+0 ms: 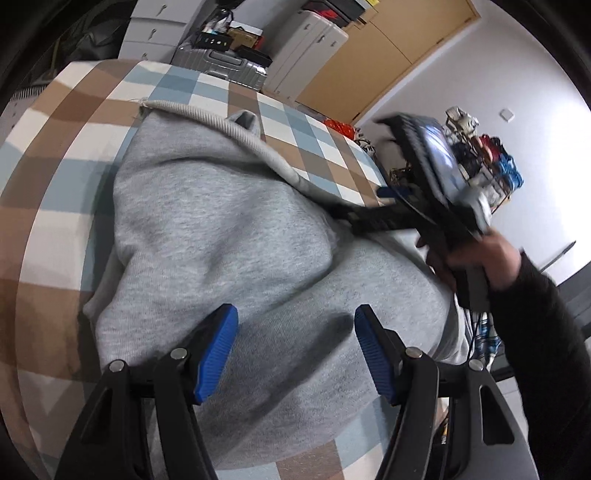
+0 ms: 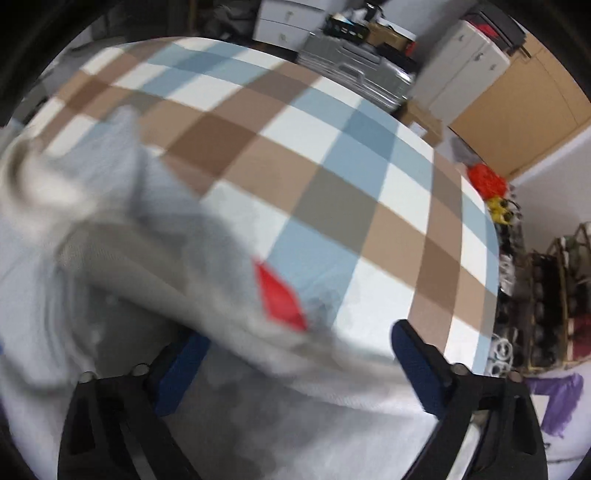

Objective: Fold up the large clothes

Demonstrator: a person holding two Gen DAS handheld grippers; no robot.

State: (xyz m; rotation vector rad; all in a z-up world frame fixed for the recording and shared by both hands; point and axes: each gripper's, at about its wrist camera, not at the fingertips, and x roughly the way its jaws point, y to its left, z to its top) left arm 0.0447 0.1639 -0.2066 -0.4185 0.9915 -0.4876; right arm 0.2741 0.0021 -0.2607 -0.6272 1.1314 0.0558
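Note:
A grey sweatshirt (image 1: 229, 229) lies bunched on a checked blue, brown and white cloth (image 1: 66, 177); its ribbed hem (image 1: 207, 118) curves along the far side. My left gripper (image 1: 295, 328) is open and empty just above the near part of the sweatshirt. The right gripper's body (image 1: 424, 192) shows in the left wrist view at the sweatshirt's right edge, held by a hand. In the right wrist view, blurred, the right gripper (image 2: 299, 354) stands open over grey fabric (image 2: 122, 240) with a red patch (image 2: 279, 295); the fabric lies across its left finger (image 2: 181, 365).
Silver suitcases (image 1: 221, 62), white drawers (image 1: 155, 29) and a wooden cupboard (image 1: 388, 48) stand beyond the far edge. A cluttered rack (image 1: 480, 158) is at the right. The checked cloth (image 2: 332, 166) stretches right and far of the sweatshirt.

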